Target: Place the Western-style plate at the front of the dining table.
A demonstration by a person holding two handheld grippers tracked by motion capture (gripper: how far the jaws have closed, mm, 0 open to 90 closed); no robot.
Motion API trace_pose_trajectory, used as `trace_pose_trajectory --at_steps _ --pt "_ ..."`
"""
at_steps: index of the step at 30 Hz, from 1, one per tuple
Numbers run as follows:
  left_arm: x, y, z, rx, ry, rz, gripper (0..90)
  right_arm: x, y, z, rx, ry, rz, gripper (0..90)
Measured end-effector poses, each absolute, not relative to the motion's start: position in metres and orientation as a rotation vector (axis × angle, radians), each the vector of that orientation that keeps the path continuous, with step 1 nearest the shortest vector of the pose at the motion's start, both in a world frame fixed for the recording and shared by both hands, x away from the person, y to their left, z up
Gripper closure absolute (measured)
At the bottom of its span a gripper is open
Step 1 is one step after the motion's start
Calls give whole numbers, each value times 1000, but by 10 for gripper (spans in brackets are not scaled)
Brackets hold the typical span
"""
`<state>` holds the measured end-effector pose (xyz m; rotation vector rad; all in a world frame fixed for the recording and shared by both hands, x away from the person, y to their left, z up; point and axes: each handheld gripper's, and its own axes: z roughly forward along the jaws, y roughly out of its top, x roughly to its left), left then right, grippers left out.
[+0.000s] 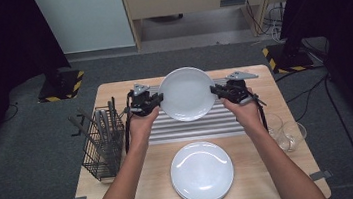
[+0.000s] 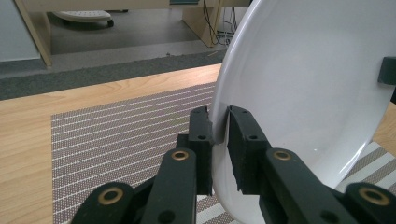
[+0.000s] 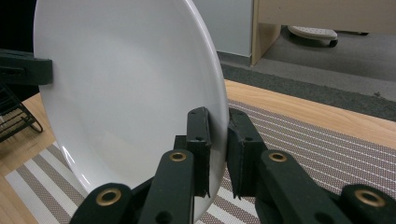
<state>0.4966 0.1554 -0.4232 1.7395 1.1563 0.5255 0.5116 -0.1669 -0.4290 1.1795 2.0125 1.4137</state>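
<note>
A white plate (image 1: 186, 93) is held up above the striped mat (image 1: 217, 125), tilted toward me. My left gripper (image 1: 157, 99) is shut on its left rim, and my right gripper (image 1: 215, 91) is shut on its right rim. In the left gripper view the black jaws clamp the plate (image 2: 303, 88) edge, with the left gripper (image 2: 219, 123) pinching the rim. The right gripper view shows the same grip from the other side: the right gripper (image 3: 218, 126) bites the plate (image 3: 126, 84) rim. A stack of white plates (image 1: 202, 173) lies on the table in front of the mat.
A black wire cutlery basket (image 1: 103, 143) with several utensils stands at the table's left edge. Clear glasses (image 1: 289, 134) sit at the right edge. The wooden table (image 1: 113, 94) ends just beyond the mat, with grey floor and black stands behind.
</note>
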Motion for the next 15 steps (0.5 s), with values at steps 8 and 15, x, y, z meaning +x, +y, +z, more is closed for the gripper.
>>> trace_pose_trajectory --at_steps 8,15 --pt "501 154 -430 1740 1159 513 795 514 -167 -431 1192 2018 1388 804" --pt "506 149 -437 1746 1163 496 795 517 -170 -434 1207 2025 1358 803"
